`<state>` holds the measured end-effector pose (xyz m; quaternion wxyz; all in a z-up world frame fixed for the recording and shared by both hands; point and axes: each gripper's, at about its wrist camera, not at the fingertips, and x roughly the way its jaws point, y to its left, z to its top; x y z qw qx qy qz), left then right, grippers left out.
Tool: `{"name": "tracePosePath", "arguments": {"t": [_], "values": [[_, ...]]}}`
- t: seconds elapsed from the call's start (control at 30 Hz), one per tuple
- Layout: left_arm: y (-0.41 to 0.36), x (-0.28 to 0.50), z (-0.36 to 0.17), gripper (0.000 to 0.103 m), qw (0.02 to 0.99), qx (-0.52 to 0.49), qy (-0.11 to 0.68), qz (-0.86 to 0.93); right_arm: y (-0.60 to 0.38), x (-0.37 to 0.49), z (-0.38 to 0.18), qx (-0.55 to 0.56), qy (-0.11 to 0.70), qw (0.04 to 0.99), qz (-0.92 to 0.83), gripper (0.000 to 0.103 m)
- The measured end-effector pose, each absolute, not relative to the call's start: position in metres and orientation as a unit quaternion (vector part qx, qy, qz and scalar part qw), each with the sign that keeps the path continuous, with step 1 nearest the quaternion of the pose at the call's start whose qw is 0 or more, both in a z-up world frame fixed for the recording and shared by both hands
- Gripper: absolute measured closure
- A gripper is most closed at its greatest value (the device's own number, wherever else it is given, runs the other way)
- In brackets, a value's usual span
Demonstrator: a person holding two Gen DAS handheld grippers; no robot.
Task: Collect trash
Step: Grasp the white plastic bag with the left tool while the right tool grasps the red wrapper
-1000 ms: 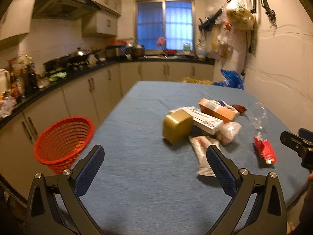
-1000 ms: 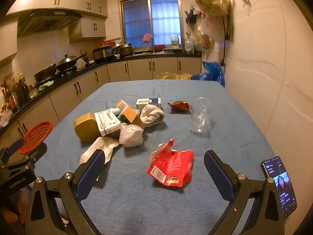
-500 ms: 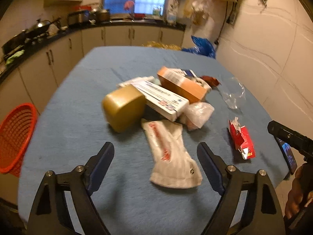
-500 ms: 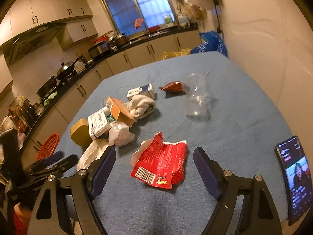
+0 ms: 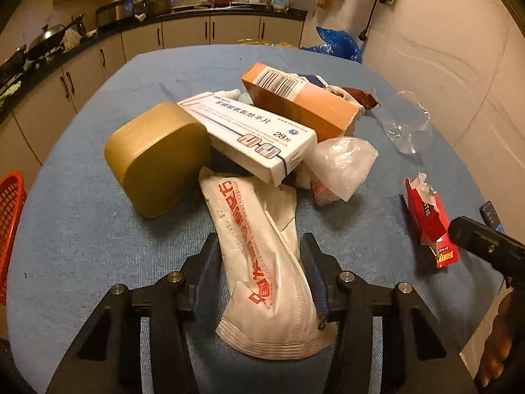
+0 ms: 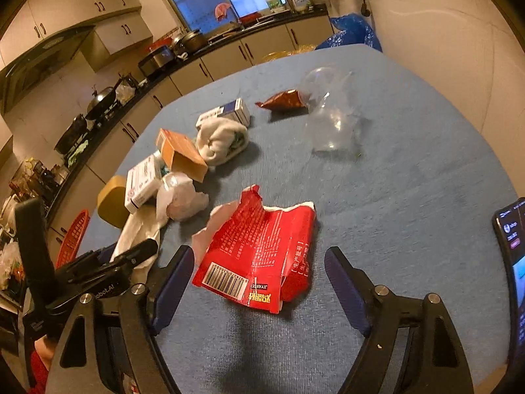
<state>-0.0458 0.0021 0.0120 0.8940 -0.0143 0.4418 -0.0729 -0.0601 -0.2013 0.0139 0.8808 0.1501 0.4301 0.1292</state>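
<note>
Progress: early. No trash has visibly reached the red basket (image 5: 10,229), which sits at the left edge of the worktop (image 5: 82,246); only a sliver of it shows in either view, so its contents cannot be told. All the trash in sight lies on the worktop.

Pile, mid-worktop: gold rounded container (image 5: 157,161), white medicine box (image 5: 252,134) leaning on it, orange carton (image 5: 302,101) behind, crumpled clear bag (image 5: 341,164), rolled white cloth (image 6: 220,138), small blue-and-white box (image 6: 229,110). Set apart on the right: brown wrapper (image 6: 282,100), clear plastic cup (image 6: 328,121), red torn packet (image 6: 259,256).

Left claw (image 5: 261,275): low over the worktop, pointed along the white pouch with red print (image 5: 259,249). Both pads sit against the pouch's sides and it bulges between them, so I judge the grip closed on it. Pouch not lifted; its far end is tucked under the pile.

Right claw (image 6: 259,282): spread wide, straddling the near end of the red torn packet, pads clear of it on both sides. Tilted downward, just above the cloth surface.

Remaining, by my estimate: nearly everything, meaning carrying the pouch to the basket, closing on the red packet, then the pile and the outliers.

A phone (image 6: 512,262) lies at the right edge; not trash.
</note>
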Motion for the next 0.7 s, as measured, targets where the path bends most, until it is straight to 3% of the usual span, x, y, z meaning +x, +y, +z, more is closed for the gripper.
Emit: {"name": "tracePosePath", "arguments": {"t": [0.1, 0.27, 0.3, 0.33, 0.4, 0.43, 0.53, 0.7], "values": [[0.001, -0.049, 0.012, 0.063, 0.896, -0.014, 0.436, -0.08, -0.197, -0.055, 0.007, 0.146, 0.437, 0.878, 0.129, 0.018], [0.007, -0.06, 0.013, 0.063, 0.898, -0.018, 0.431, -0.085, -0.185, -0.047, -0.001, 0.135, 0.442, 0.877, 0.128, 0.018], [0.009, -0.061, 0.013, 0.063, 0.898, -0.019, 0.43, -0.085, -0.183, -0.047, -0.001, 0.134, 0.438, 0.88, 0.129, 0.025], [0.01, -0.062, 0.014, 0.063, 0.899, -0.02, 0.43, -0.086, -0.181, -0.047, 0.0, 0.136, 0.436, 0.879, 0.135, 0.042], [0.011, -0.06, 0.013, 0.063, 0.899, -0.021, 0.43, -0.086, -0.178, -0.044, -0.002, 0.137, 0.442, 0.875, 0.143, 0.067], [0.011, -0.059, 0.013, 0.063, 0.898, -0.021, 0.43, -0.086, -0.179, -0.043, -0.003, 0.141, 0.444, 0.873, 0.146, 0.072], [0.011, -0.061, 0.014, 0.063, 0.9, -0.019, 0.427, -0.086, -0.181, -0.043, -0.006, 0.15, 0.444, 0.871, 0.148, 0.085], [0.011, -0.069, 0.016, 0.064, 0.904, -0.017, 0.417, -0.088, -0.186, -0.047, 0.0, 0.153, 0.429, 0.879, 0.143, 0.087]]}}
